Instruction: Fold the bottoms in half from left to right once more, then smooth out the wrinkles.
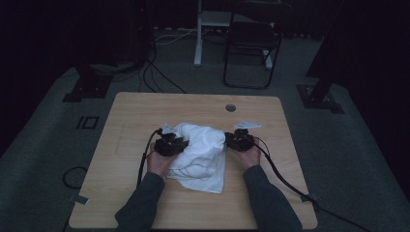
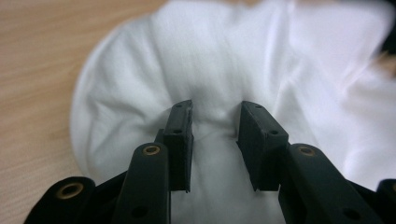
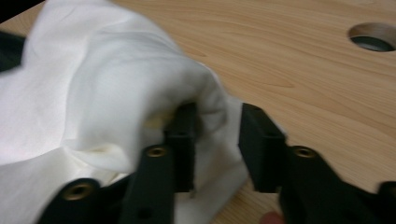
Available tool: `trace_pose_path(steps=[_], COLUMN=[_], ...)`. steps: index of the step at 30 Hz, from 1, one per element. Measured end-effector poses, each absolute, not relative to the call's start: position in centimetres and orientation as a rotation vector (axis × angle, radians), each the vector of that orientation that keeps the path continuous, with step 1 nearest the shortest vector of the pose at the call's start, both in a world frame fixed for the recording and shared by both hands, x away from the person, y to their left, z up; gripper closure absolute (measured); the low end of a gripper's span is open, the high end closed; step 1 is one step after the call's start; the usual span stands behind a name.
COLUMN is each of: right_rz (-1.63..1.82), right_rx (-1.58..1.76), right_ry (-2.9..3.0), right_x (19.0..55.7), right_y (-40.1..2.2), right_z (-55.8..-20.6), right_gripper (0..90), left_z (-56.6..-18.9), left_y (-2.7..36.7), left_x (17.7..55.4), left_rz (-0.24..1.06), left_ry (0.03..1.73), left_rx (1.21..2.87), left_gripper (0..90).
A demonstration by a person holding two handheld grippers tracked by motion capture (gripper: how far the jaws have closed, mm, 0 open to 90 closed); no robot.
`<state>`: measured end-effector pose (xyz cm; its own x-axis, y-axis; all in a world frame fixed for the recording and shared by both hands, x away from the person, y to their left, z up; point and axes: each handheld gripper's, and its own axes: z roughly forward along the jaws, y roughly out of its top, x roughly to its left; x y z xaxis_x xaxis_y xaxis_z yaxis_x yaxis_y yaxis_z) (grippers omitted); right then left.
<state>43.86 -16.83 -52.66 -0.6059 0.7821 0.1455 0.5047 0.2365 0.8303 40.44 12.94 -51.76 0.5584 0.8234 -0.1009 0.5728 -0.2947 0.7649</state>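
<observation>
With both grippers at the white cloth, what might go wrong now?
1. The left gripper has only a small fold of the white cloth between its jaws, so the fold may slip out.
2. The right gripper has a thick bunch, and may drag the pile across the table.

Dim room: grey carpet floor (image 1: 43,145), what looks like a black folding chair (image 1: 251,48) behind wooden table (image 1: 145,111).

Person with two handheld grippers

Dark grey long sleeves (image 1: 145,203); black left gripper (image 2: 215,128) and right gripper (image 3: 217,135), brass-looking rivets, black cables (image 1: 280,176), pale top plate, apparently.
</observation>
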Motion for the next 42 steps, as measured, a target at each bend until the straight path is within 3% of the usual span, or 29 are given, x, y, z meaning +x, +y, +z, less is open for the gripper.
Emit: trace_pose_path(steps=[4,8,22,26,28,29,30,32,34,38,42], right_rz=[1.303,1.326,1.437,1.391,1.368,1.351,1.305,1.229,1.23,1.171,1.125], right_rx=[1.182,1.166,1.091,1.093,1.123,1.122,1.106,1.138,1.182,1.253,1.262], right_ry=[2.17,2.128,2.166,2.232,2.293,2.312,2.32,2.286,2.245,2.157,2.061], right_x=[43.0,42.3,42.1,42.9,43.7,43.9,44.0,44.3,44.5,44.2,42.6], right_y=[-18.2,-18.7,-15.6,-14.6,-14.1,-14.0,-14.0,-14.4,-14.9,-15.6,-16.2], right_z=[-51.3,-50.1,-49.1,-49.9,-51.1,-51.4,-51.5,-51.6,-51.6,-51.3,-50.0], right_gripper=[50.3,45.1,30.7,31.9,48.3,64.2,74.7,80.5,80.8,72.3,57.4], left_z=[-52.8,-53.2,-53.5,-53.5,-53.5,-53.6,-53.6,-53.6,-53.7,-53.7,-53.7], left_y=[12.3,11.2,11.3,11.3,11.3,11.3,11.2,11.2,11.1,10.8,10.9], left_x=[40.0,39.3,38.9,38.9,38.7,38.7,38.6,38.4,38.4,38.1,38.1], left_rz=[0.503,0.628,0.643,0.646,0.652,0.658,0.663,0.671,0.675,0.704,0.691], left_ry=[1.13,1.124,1.126,1.129,1.134,1.133,1.135,1.136,1.141,1.156,1.174], left_rx=[2.013,2.038,1.997,1.994,1.988,1.985,1.981,1.974,1.968,1.959,1.945], left_gripper=[67.2,67.7,67.8,67.8,67.8,67.8,67.8,67.8,67.8,67.8,67.7])
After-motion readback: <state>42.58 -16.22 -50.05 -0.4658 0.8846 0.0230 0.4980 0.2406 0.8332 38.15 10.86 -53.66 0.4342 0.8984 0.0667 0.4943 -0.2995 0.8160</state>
